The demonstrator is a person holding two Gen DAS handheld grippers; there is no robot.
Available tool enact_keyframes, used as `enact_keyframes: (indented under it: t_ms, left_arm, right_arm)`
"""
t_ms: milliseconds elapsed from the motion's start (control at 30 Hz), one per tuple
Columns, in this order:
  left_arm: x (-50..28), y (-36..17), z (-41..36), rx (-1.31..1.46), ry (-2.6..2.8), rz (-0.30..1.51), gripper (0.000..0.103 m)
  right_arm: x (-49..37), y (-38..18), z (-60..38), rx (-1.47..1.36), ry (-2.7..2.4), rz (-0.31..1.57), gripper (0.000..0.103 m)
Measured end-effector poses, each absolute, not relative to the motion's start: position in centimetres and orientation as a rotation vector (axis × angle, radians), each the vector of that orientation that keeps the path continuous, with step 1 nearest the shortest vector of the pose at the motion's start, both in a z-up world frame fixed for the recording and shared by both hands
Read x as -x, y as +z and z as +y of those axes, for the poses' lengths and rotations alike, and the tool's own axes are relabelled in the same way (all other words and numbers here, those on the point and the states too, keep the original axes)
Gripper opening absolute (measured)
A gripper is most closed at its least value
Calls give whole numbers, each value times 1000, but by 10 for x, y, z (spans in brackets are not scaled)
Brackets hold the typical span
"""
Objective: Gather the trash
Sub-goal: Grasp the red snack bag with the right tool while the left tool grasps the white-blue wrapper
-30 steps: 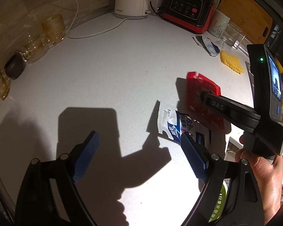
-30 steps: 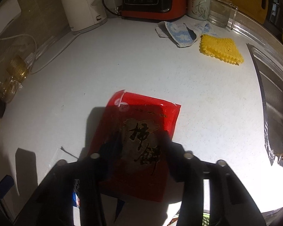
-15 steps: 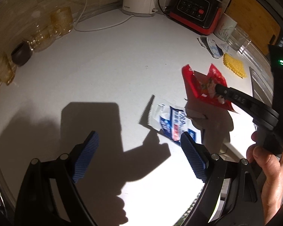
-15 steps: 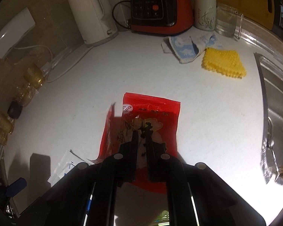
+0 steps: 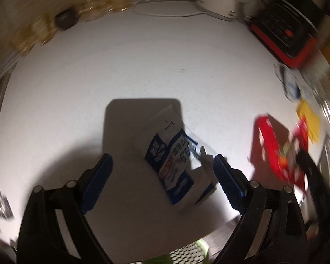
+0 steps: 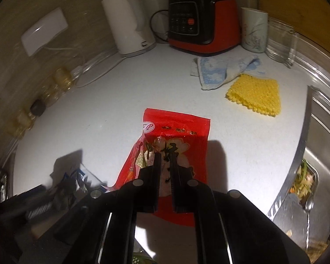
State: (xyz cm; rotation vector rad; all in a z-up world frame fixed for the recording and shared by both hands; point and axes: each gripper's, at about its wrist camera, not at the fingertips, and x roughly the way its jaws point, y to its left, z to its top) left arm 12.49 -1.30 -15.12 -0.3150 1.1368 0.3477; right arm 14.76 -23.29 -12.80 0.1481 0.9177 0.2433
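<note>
My right gripper is shut on a red snack wrapper and holds it lifted above the white counter. The wrapper also shows at the right of the blurred left wrist view. My left gripper is open, low over the counter. A blue and white wrapper lies between its blue pads. That wrapper shows dimly at the lower left of the right wrist view.
At the back stand a white kettle, a red and black appliance, a mug and a glass. A blue cloth and yellow cloth lie near the sink. Amber glassware lines the left wall.
My right gripper closed on the red wrapper and lifted it off the counter. My left gripper moved right, so the blue and white wrapper now lies between its pads.
</note>
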Motion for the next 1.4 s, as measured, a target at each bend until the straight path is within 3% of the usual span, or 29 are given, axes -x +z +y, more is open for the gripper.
enact_keyframes:
  t_ms: [333, 400, 500, 567, 667, 767, 867, 1400]
  left_arm:
    - [-149, -174, -17, 483, 567, 1137, 88]
    - [-151, -175, -22, 474, 597, 1135, 84]
    - [-150, -174, -30, 439, 630, 1126, 69]
    - [-148, -171, -35, 431, 625, 1108, 47]
    - [-146, -168, -39, 435, 586, 1098, 28]
    - [-147, -168, -43, 426, 565, 1097, 21]
    - [-146, -165, -47, 401, 549, 1088, 16]
    - [-69, -103, -81, 147, 306, 989, 16]
  right_arm:
    - [-158, -132, -250, -130, 365, 919, 10]
    - [-160, -132, -253, -137, 376, 922, 10]
    - [-161, -128, -257, -131, 384, 911, 10]
    - [-161, -127, -259, -127, 386, 907, 10]
    - [-160, -128, -260, -119, 396, 910, 10]
    - [-157, -129, -259, -117, 411, 917, 10]
    - [-152, -130, -258, -109, 425, 919, 10]
    - [-69, -101, -264, -72, 402, 858, 10]
